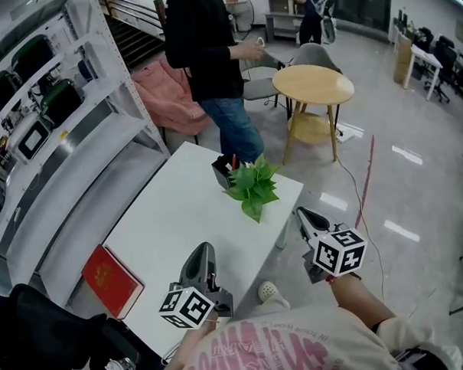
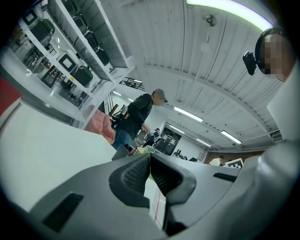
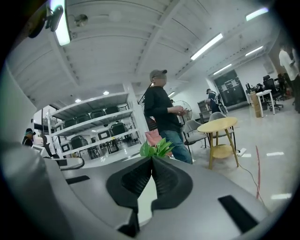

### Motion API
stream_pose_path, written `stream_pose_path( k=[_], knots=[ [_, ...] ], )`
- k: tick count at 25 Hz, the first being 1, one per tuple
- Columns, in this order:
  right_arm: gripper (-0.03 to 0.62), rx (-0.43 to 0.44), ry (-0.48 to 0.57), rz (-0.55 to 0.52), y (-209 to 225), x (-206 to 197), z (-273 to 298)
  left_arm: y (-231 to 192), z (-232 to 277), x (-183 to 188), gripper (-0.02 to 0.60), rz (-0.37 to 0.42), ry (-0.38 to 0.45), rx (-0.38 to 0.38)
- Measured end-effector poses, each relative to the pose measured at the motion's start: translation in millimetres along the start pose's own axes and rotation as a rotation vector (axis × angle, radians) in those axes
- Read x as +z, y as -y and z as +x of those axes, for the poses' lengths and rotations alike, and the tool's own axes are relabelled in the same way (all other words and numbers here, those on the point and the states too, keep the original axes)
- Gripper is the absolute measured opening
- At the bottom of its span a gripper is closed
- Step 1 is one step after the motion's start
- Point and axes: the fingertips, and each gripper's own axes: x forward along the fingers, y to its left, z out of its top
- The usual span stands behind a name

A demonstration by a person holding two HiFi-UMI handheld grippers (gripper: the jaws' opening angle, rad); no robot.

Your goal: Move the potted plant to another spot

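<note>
**Two hand-held grippers, both closed and empty, at the near end of a white table.**

Left gripper: over the table's near edge, jaws pressed together, nothing between them. Right gripper: just off the table's right edge, jaws likewise together, nothing held. Potted plant: upright at the table's far right corner, green leaves spread, beyond both grippers and touched by neither. Black container: against the leaves, on the table's far edge. Red book: below the table's near left side. Standing person: at the table's far end. Round wooden table: beyond the white table's far right. White shelving: along the white table's left.
</note>
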Motion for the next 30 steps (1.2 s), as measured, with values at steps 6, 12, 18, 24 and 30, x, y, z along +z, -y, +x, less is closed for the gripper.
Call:
stream_pose_path(
  k=[6, 12, 18, 24, 30],
  knots=[
    [0.012, -0.039, -0.016, -0.038, 11, -12, -6, 7, 3, -12, 0.025, 0.01, -0.017, -0.005],
    [0.012, -0.064, -0.051, -0.038, 25, -23, -8, 9, 3, -21, 0.025, 0.008, -0.036, 0.005],
    [0.012, -0.064, -0.063, -0.043, 30, -23, -6, 7, 4, -23, 0.025, 0.002, -0.035, 0.022],
    [0.012, -0.055, -0.069, -0.043, 35, -22, 0, 6, 11, -25, 0.025, 0.003, -0.039, 0.032],
    [0.012, -0.057, -0.074, -0.046, 42, -22, 4, 5, 22, -23, 0.025, 0.004, -0.035, 0.032]
  ],
)
